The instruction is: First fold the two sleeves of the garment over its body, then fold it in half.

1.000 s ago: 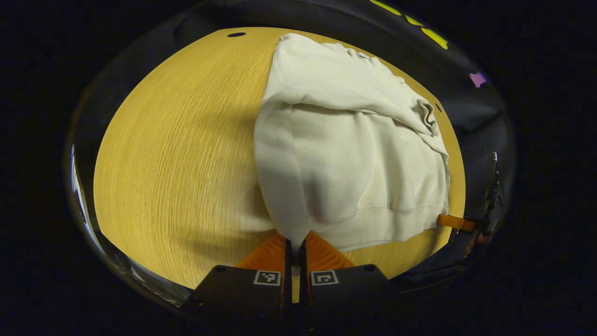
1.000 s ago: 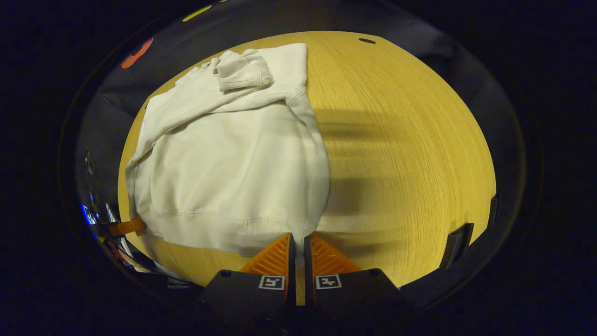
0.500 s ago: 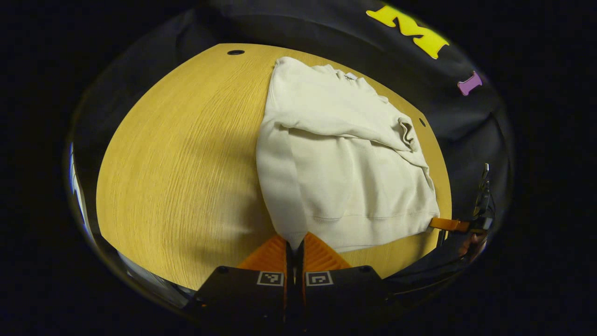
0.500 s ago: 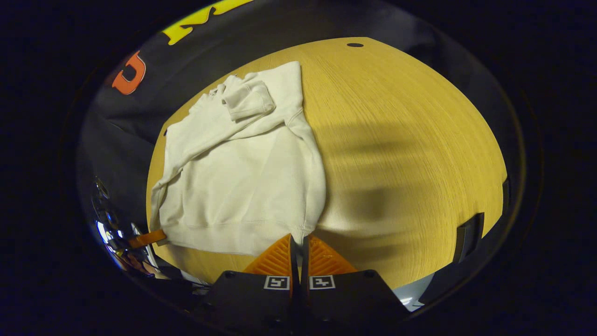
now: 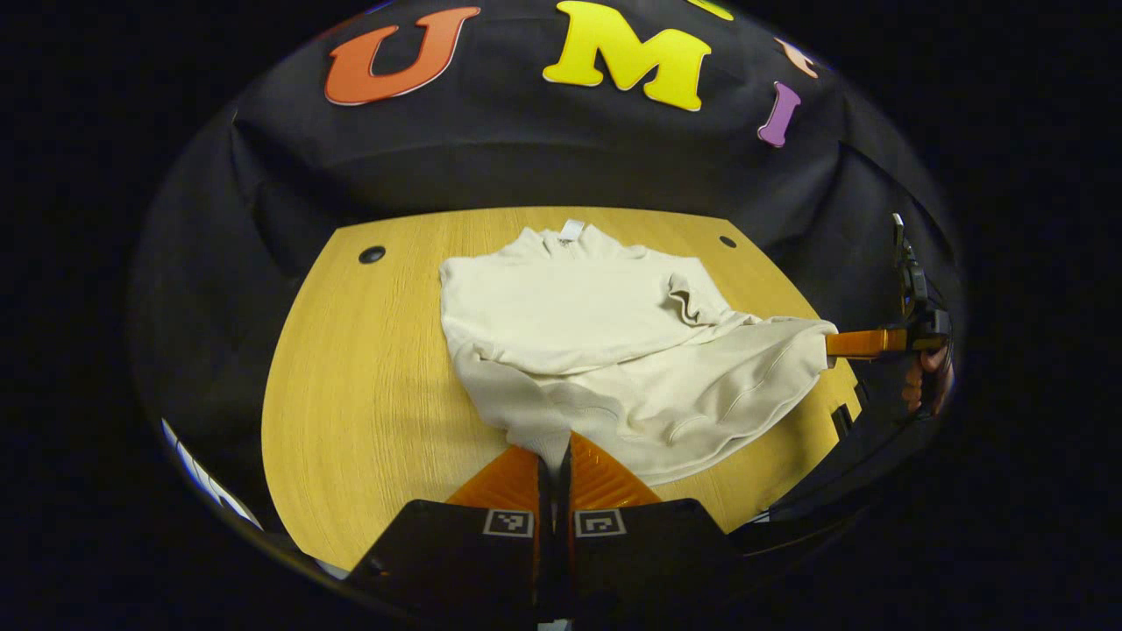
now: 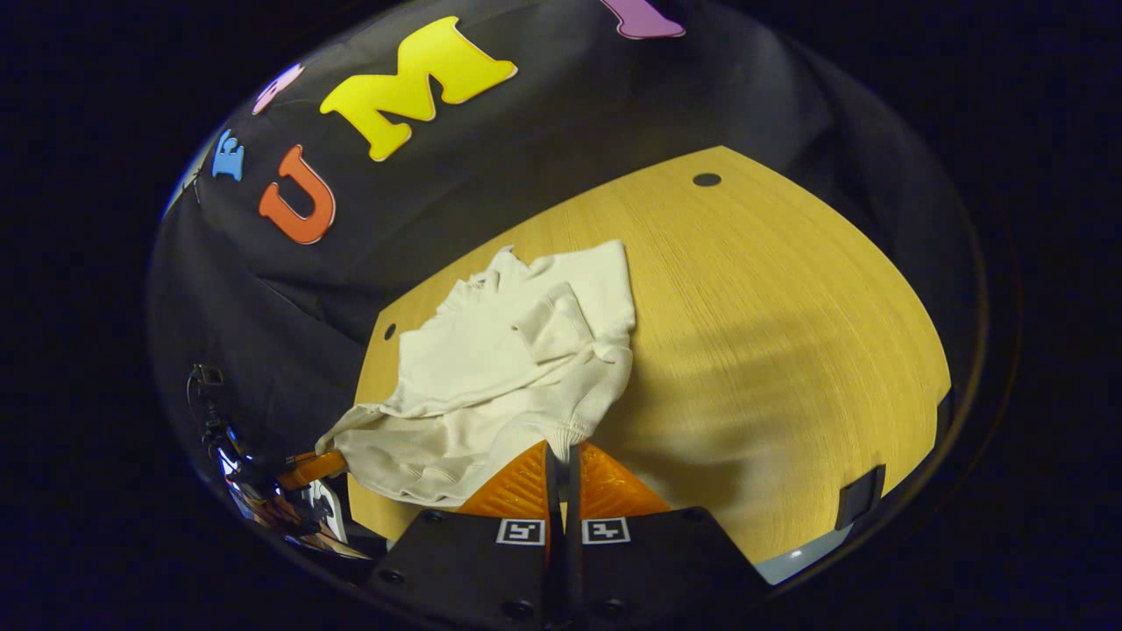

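Garment point(image 5: 614, 350) lies collar toward the wall, hem corners pinched by left tool point(image 5: 554, 456) and right tool point(image 6: 562, 457).

Black hand-held gripper point(image 5: 555, 456) bodies, square markers

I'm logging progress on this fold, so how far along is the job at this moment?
Done: both sleeves lie folded across the sweatshirt body. In hand: the left gripper and the right gripper are each shut on a hem corner, and the hem is raised off the table. Left: carry the hem to the collar, lay it down, release.
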Motion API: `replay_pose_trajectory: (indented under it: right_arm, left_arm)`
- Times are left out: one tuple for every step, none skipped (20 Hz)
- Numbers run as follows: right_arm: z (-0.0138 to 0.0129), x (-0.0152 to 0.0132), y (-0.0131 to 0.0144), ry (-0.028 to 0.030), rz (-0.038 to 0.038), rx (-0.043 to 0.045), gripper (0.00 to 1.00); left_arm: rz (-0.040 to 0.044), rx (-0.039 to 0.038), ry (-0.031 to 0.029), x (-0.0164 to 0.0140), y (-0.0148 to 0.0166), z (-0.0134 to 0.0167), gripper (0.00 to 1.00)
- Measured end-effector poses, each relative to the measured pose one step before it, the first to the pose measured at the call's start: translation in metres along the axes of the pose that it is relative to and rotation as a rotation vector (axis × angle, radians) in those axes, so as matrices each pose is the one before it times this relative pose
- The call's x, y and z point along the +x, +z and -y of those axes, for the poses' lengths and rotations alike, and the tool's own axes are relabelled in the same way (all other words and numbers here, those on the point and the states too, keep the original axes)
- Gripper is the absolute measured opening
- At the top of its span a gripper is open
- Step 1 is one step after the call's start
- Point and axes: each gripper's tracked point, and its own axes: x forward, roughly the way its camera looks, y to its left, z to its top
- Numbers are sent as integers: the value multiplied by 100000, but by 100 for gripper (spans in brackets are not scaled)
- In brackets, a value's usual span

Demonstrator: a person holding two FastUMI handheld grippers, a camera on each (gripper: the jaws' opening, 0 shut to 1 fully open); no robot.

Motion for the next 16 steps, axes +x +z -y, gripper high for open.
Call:
replay_pose_trajectory:
  right_arm:
    - [-497,-471,1247,1528,2182,-1498,1]
    - [-746,-90,1629,1336,1405,-1631,0]
    - [-766,314,1352,1173,827,-1365,1]
    - [-889,346,1398,881,739,-2018,1]
    - [-666,331,1327,663,643,-2310,0]
    - [-613,207,1188,841,336,-2080,0]
    - [-641,302,1257,1087,322,-1465,0]
    - [-503,619,1158,844,100,-1202,1]
    - [-495,896,1276,716,-76,-1250,0]
    - [-607,1022,1377,524,284,-1045,0]
    - [-453,812,1086,473,513,-1577,0]
    - [-311,1155,1119,637,738,-1115,0]
    - [-155,1290,964,218,457,-363,1]
    - [57,1329,728,260,959,-360,0]
    - [269,1277,341,248,1167,-143,1]
    - [547,1346,377,-587,899,616,1]
  left_arm:
    - [1904,1124,-412,-486,1848,289,3]
    - [1638,645,-210,273,891,-219,3]
    - [771,207,-141,417,664,-205,3]
    - [346,349,219,595,431,-376,3]
    - [-377,311,440,253,733,-512,3]
    - [-147,583,75,116,652,-317,3]
    - [79,811,19,142,937,-281,3]
    - [-587,641,-43,266,1068,-294,3]
    - [-834,430,94,329,941,-355,3]
    - [-836,359,-357,560,873,-462,3]
    - [-406,397,-382,626,1037,-348,3]
    - [-128,447,298,834,915,-521,3]
    - [262,540,726,740,683,-607,3]
    - [927,307,497,1135,861,-436,3]
    - [1066,-89,510,1231,702,-439,3]
    - [159,-261,968,1340,203,-625,3]
